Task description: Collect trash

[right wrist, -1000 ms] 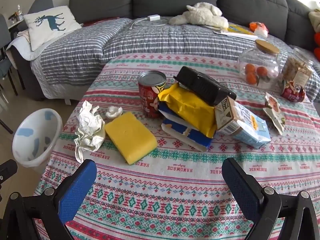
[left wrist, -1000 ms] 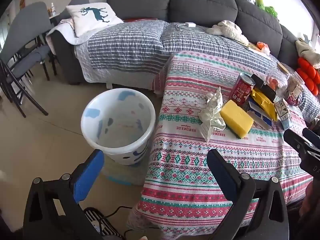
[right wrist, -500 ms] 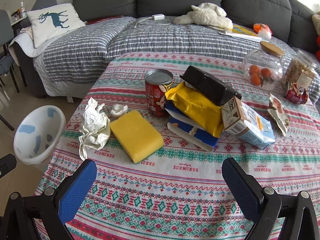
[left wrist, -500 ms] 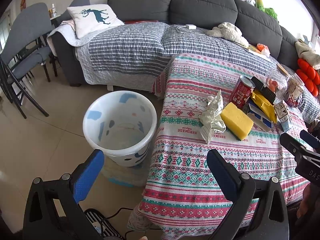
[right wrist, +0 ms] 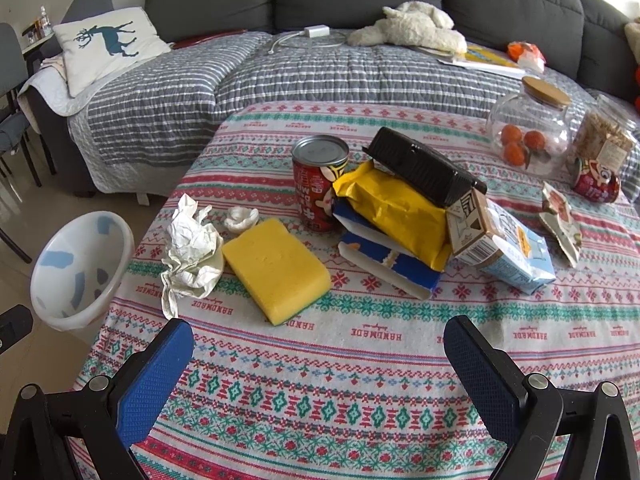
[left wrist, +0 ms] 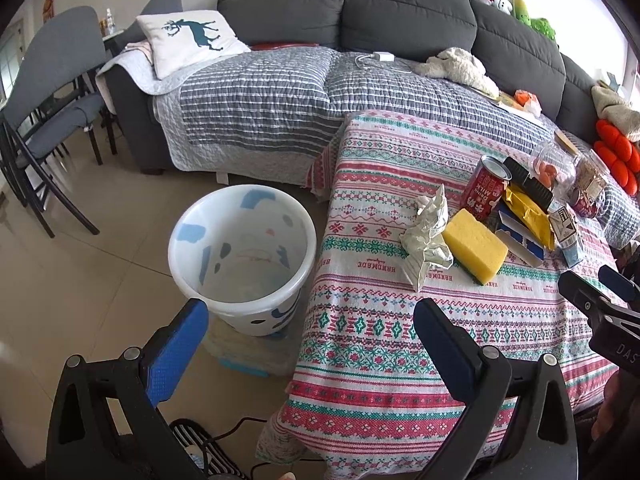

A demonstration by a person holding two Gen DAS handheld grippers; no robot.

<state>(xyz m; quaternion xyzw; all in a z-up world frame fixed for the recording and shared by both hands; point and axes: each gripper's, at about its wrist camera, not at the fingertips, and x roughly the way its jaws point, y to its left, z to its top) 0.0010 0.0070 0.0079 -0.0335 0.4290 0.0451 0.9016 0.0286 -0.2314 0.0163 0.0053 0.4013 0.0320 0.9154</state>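
Observation:
A white bin (left wrist: 242,258) with blue patches stands on the floor left of the patterned table (left wrist: 380,360); it also shows in the right wrist view (right wrist: 80,268). Crumpled paper (right wrist: 192,246), a small white wad (right wrist: 241,218), a yellow sponge (right wrist: 276,270), a red can (right wrist: 318,184), a yellow packet (right wrist: 394,208), a blue-white wrapper (right wrist: 386,266), a black tray (right wrist: 424,166), a milk carton (right wrist: 500,246) and a torn wrapper (right wrist: 560,224) lie on the table. My left gripper (left wrist: 310,324) is open and empty, near the bin and table edge. My right gripper (right wrist: 318,342) is open and empty above the table's near side.
A glass jar of oranges (right wrist: 530,132) and a snack jar (right wrist: 602,142) stand at the table's far right. A grey sofa with a striped quilt (right wrist: 320,68) lies behind. Folding chairs (left wrist: 44,120) stand at the left. A cable (left wrist: 240,428) runs on the floor below.
Both grippers have drawn closer to the table and a little right; the items look larger in the right wrist view. Both stay open and empty.

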